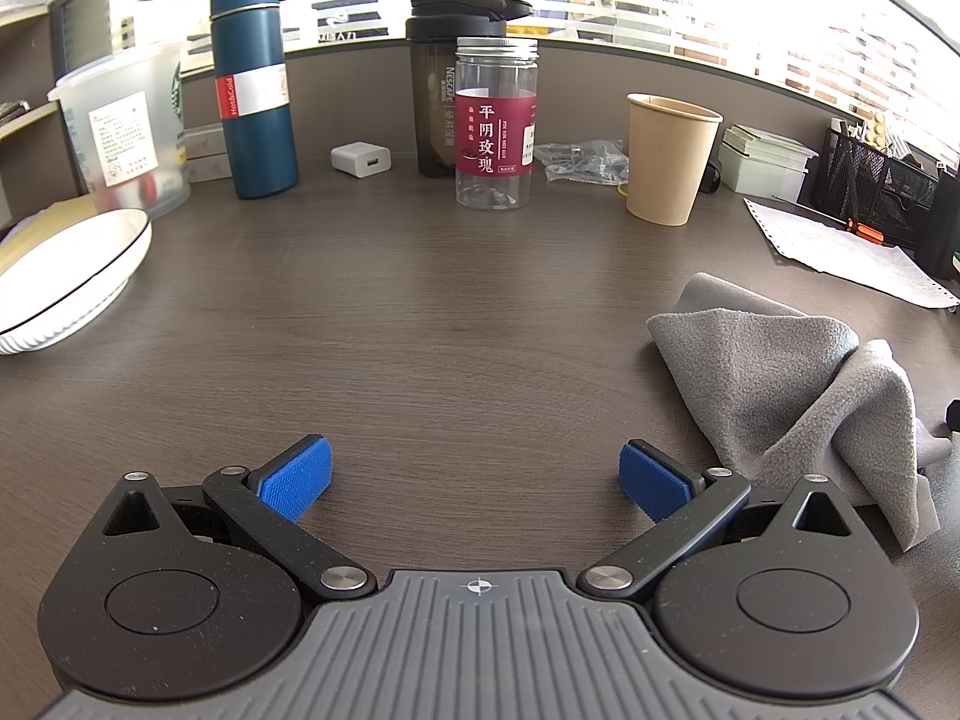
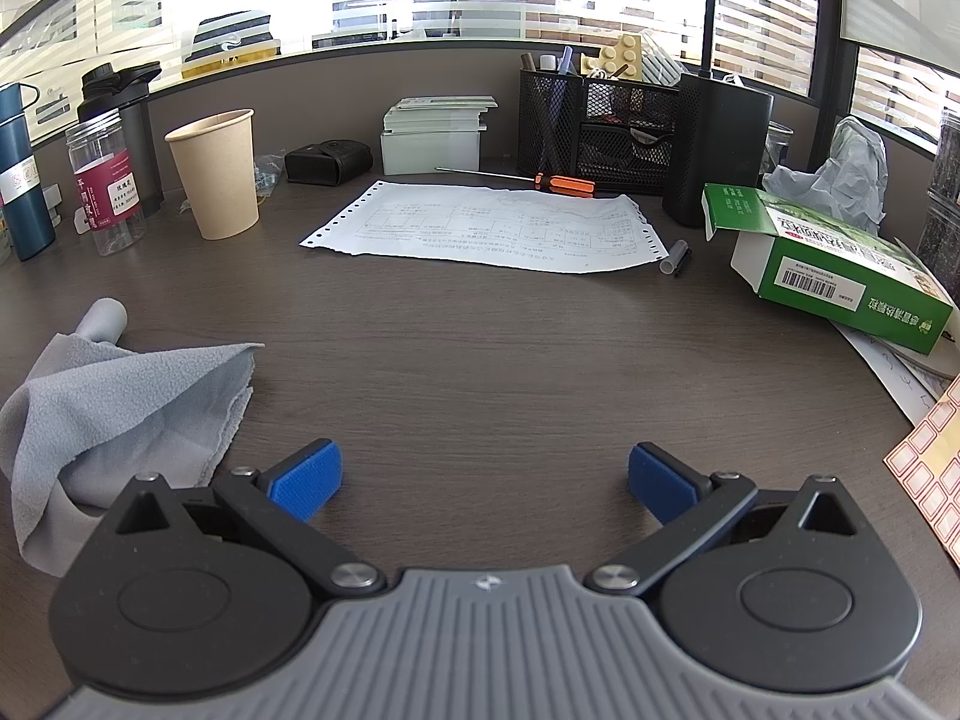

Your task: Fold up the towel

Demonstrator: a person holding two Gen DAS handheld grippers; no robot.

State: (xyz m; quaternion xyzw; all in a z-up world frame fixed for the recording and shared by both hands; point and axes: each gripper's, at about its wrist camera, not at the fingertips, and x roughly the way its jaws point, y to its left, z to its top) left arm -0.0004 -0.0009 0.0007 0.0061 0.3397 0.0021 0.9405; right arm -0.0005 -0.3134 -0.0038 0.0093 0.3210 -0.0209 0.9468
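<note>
Grey fleece towel lies crumpled, unfolded, at right of the left view; your left gripper and right gripper are both spread, empty. Next, pinch its corners.

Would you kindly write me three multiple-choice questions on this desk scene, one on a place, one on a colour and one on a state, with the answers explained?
1. Where does the towel lie relative to the left claw?
A. To its right
B. To its left
C. Between its fingers

2. What colour is the handle of the screwdriver?
A. Green
B. Orange
C. Blue

3. In what state is the towel?
A. Folded into a neat square
B. Spread flat
C. Crumpled in a loose heap

Answers:
1. A, since the left wrist view shows it past the right-hand finger, and the right wrist view shows it left of the right claw.
2. B, as the handle beside the sheet of paper is orange.
3. C, because the cloth rises in uneven folds on the desk, and both claws are open and hold nothing.
</note>
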